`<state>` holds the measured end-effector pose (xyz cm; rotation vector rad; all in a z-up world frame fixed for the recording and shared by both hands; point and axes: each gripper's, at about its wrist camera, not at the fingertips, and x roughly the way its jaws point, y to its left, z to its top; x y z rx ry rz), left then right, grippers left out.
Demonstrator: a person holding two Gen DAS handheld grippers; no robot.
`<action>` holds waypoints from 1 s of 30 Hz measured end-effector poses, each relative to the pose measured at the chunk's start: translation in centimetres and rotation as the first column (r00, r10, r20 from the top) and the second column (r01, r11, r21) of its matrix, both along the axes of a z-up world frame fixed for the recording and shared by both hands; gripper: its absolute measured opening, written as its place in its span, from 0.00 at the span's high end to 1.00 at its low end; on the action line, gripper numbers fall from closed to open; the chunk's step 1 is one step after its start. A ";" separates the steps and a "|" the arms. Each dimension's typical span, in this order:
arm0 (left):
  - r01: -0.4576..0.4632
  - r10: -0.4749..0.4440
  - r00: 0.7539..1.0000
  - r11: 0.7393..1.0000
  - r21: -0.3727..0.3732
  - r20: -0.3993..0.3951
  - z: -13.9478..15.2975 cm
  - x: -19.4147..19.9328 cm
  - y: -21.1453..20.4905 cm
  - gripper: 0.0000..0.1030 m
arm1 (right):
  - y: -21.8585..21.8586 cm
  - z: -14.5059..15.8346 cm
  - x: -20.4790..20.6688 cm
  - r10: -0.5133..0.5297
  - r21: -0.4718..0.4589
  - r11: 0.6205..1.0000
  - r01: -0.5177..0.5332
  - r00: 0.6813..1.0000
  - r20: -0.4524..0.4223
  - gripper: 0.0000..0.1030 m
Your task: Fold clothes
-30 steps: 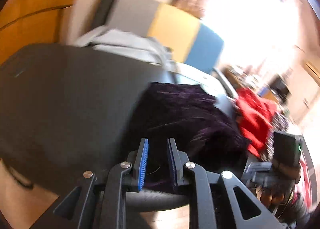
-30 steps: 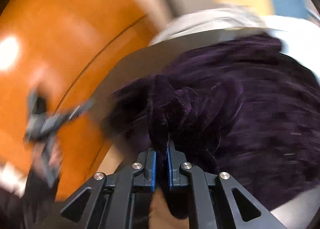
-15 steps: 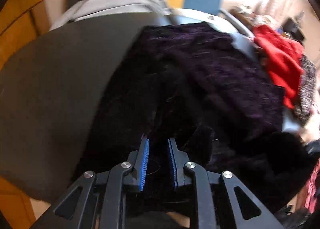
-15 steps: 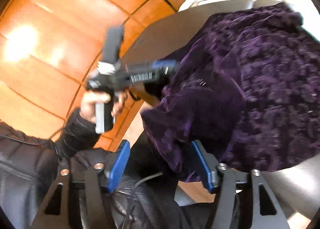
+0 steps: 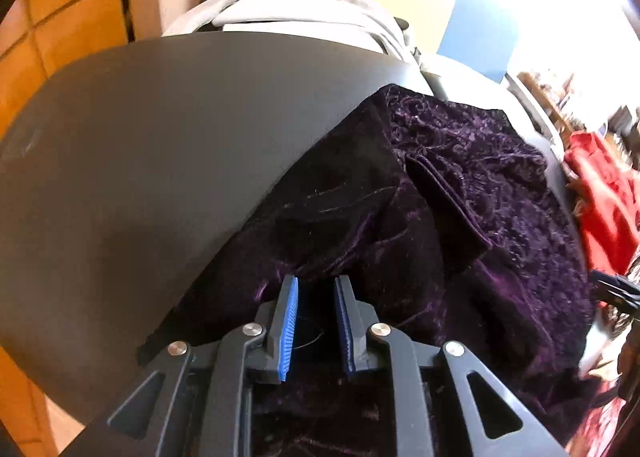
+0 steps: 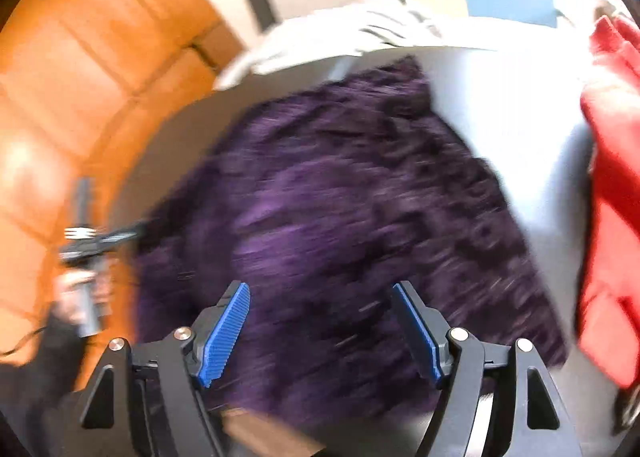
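While the right tool [image 6: 320, 331] gapes wide, the left tool [image 5: 316, 313] — narrowly parted — overhangs the purple garment [image 5: 460, 217].

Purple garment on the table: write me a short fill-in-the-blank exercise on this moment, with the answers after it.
1. The garment spread on the dark table is ____ in colour.
2. The right gripper hangs over it with its jaws wide ____.
3. The cloth at the table's right edge is ____.
4. Between the fingers of the left gripper there is a narrow ____.

Answers: purple; open; red; gap
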<state>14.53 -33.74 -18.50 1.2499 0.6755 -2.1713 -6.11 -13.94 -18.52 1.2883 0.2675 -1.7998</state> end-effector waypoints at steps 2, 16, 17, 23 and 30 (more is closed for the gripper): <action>0.013 -0.012 1.000 1.000 -0.011 0.021 -0.4 -1.2 -0.5 0.82 | -1.2 -2.0 -0.7 -0.032 0.113 0.993 0.037 0.998 -0.049 0.27; 0.095 -0.116 0.986 0.981 -0.167 -0.119 7.1 -10.6 -1.6 0.82 | 5.0 -1.7 9.4 0.160 0.068 0.983 -0.173 0.973 0.167 0.03; 0.104 -0.129 0.979 0.981 -0.162 -0.157 8.0 -9.8 -0.6 0.82 | 5.1 -1.1 9.4 0.169 0.041 0.983 -0.179 0.968 0.184 0.08; 0.204 -0.225 0.951 0.972 -0.116 -0.212 8.0 -2.9 6.8 0.79 | 3.5 3.4 6.6 0.168 -0.081 0.984 -0.160 0.982 0.092 0.10; 0.069 -0.047 0.967 0.995 0.077 -0.250 3.8 8.3 11.4 0.79 | -8.0 6.9 4.7 0.245 -0.100 0.959 -0.264 0.955 -0.166 0.11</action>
